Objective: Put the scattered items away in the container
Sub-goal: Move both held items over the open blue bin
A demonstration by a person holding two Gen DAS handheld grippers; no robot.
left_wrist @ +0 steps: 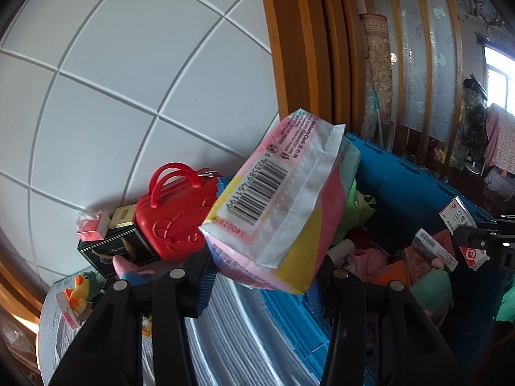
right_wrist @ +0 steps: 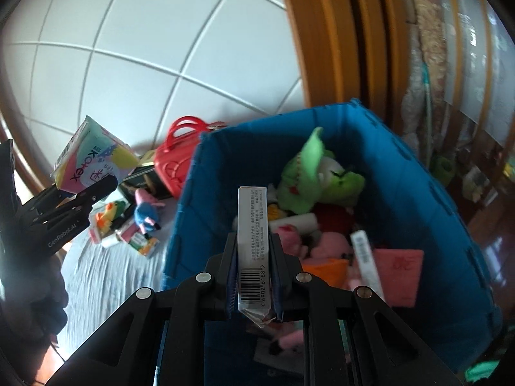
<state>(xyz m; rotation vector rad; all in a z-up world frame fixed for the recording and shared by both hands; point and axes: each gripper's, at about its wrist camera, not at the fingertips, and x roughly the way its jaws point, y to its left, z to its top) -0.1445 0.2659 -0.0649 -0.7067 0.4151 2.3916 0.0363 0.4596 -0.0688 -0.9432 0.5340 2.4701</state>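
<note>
My left gripper [left_wrist: 262, 273] is shut on a colourful Kotex pack [left_wrist: 273, 206], held in the air at the blue crate's [left_wrist: 408, 173] left rim; the pack also shows in the right wrist view [right_wrist: 93, 160]. My right gripper [right_wrist: 252, 257] is shut on a slim white box with a barcode [right_wrist: 252, 241], held upright over the open blue crate [right_wrist: 402, 167]. The crate holds a green plush toy [right_wrist: 312, 173], pink plush toys [right_wrist: 331, 244], a pink card [right_wrist: 402, 273] and other items.
On the grey cloth [right_wrist: 103, 273] left of the crate lie a red toy handbag [left_wrist: 175, 212], a black box [left_wrist: 112, 251], a small pink box [left_wrist: 91, 225], a duck toy [left_wrist: 79, 292], a blue-and-pink plush [right_wrist: 146, 212] and small packets [right_wrist: 138, 241]. A tiled wall and a wooden door frame [left_wrist: 289, 38] stand behind.
</note>
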